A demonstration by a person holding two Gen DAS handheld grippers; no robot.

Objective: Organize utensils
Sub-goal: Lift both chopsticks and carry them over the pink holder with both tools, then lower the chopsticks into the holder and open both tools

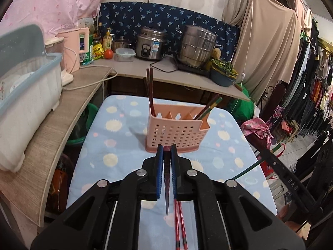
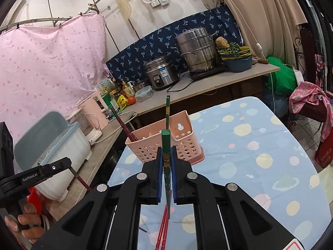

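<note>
Chopsticks are in both grippers, and the pink caddy [image 1: 173, 131] stands ahead of them on the spotted blue worktop [image 1: 116, 152]. On the left, the left gripper [image 1: 166, 152] has its fingers closed nearly together on a dark red chopstick [image 1: 167, 179], which runs down between the blue pads with its narrow tip hanging below. The caddy's leftmost compartment already holds dark brown chopsticks [image 1: 150, 89] standing upright, and its rightmost one holds a mixed bunch [image 1: 209, 106] leaning outward; the middle compartments look empty. A loose red pair [image 1: 180, 227] lies on the cloth under the gripper.

To the right, the right gripper [image 2: 166, 156] pinches a green chopstick [image 2: 166, 143] the same way, fingers almost shut on it, thick end up, just short of the caddy's near wall. Another green chopstick [image 2: 167, 108] stands in the caddy beyond it.

Sorting seems to go by colour, so the red stick likely belongs on the left side and the green on the right. To place each well: lift until the tip clears the rim, centre it over the chosen compartment, lower it before easing the fingers apart, and bring the grippers in one at a time so they don't collide
</note>
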